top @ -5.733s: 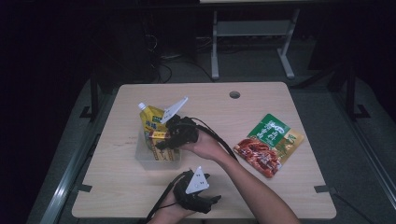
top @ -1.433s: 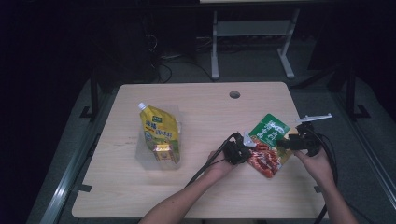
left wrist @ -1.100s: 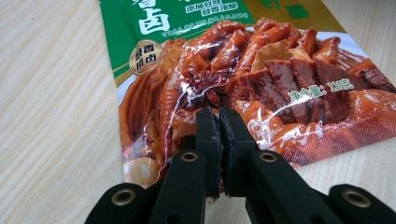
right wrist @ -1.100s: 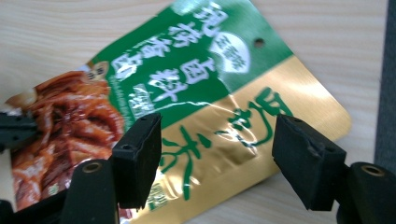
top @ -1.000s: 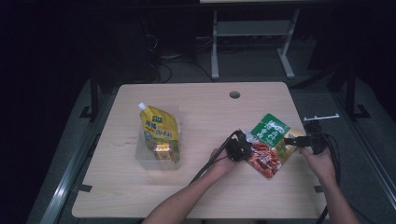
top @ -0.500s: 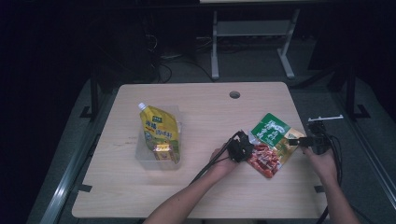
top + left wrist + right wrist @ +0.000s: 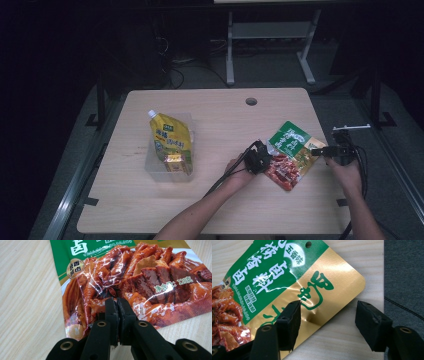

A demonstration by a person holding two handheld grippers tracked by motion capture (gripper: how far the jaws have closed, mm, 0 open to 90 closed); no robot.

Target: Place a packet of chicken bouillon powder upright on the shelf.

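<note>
Spice packet: the green, gold and red packet (image 7: 290,155) lies flat on the table (image 7: 215,120), right of centre in the high view, near the table's right edge.
Your left gripper (image 7: 116,302): jaws pressed together with no gap, tips resting on the packet's red printed lower part, centre of the left gripper view. Whether film is pinched between them cannot be told.
Your right gripper (image 7: 328,315): jaws apart and just now closing further. One jaw lies over the packet's gold corner, the other over bare wood beside the table edge.
Container: a clear tub (image 7: 167,165) at the table's left holds a yellow spouted pouch (image 7: 170,140), well apart from the packet.
</note>
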